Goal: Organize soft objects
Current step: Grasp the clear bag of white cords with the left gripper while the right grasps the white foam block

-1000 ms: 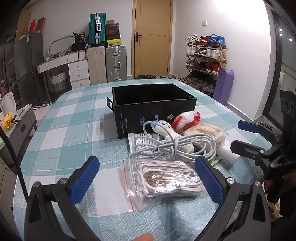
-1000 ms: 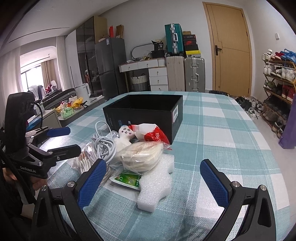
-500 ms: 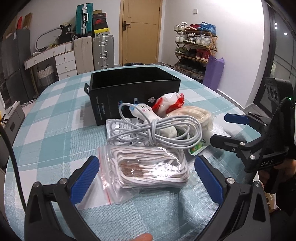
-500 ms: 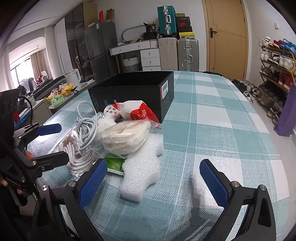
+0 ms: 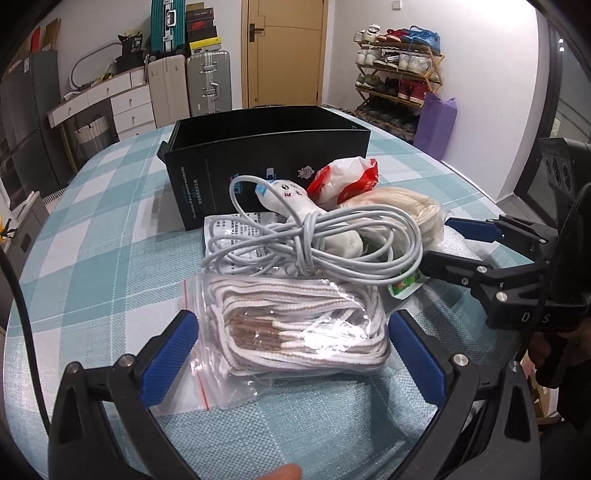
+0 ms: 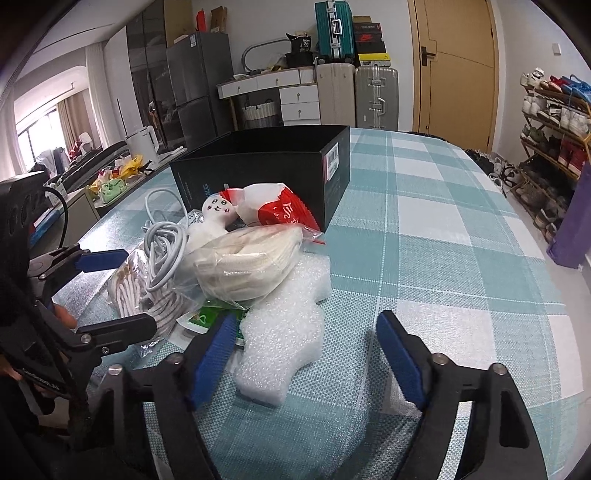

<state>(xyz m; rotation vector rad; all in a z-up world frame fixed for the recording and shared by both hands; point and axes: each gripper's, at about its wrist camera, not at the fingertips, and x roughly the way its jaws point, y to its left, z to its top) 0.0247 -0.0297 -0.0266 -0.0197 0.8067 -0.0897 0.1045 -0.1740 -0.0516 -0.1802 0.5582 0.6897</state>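
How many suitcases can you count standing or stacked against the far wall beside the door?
3: a teal suitcase stacked up high, a beige suitcase and a silver suitcase side by side on the floor. Clutter may hide others.

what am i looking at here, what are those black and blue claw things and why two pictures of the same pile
There is no robot here: a person holds one hand-held pair of tongs in each hand, and each carries a wide-angle camera looking along its fingers. So the two pictures show one pile from two sides.

In the left camera's view, the left tongs stand open around a clear bag of white cords, not yet pinching it. In the right camera's view, the right tongs are closing, with the white foam piece lying between them.

On the checked tablecloth also lie a grey cable bundle, a red and white packet, a bag of beige cord and an open black box. Nothing is held.
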